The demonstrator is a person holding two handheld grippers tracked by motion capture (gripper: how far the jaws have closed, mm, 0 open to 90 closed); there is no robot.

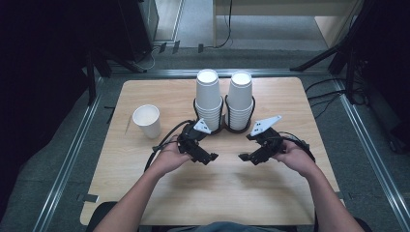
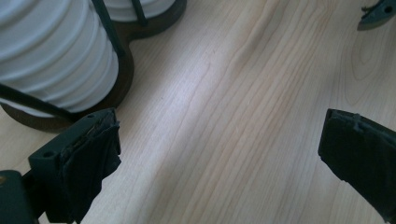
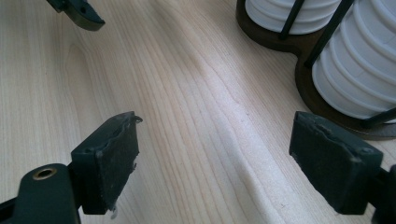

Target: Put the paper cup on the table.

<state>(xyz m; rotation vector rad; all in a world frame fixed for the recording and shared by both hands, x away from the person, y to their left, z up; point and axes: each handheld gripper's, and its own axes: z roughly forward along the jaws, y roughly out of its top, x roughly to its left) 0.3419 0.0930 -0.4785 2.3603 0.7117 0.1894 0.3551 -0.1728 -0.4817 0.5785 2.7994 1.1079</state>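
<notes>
Two stacks of upside-down white paper cups (image 1: 208,94) (image 1: 240,96) stand in a dark two-ring holder (image 1: 224,128) at the middle back of the wooden table (image 1: 145,193). A single white cup (image 1: 147,121) stands upright to the holder's left. In front of the holder, my left gripper (image 1: 209,158) and right gripper (image 1: 246,158) point toward each other, a small gap apart. In the left gripper view my left gripper (image 2: 219,135) is open over bare wood, with a cup stack (image 2: 51,56) at its upper left. My right gripper (image 3: 215,135) is open too, with nothing between its jaws.
The holder's base (image 3: 308,88) and ribbed cup stacks (image 3: 364,60) lie at the upper right of the right gripper view. The other gripper's tip (image 3: 79,11) shows at its top left. Dark stands and cables surround the table on the floor.
</notes>
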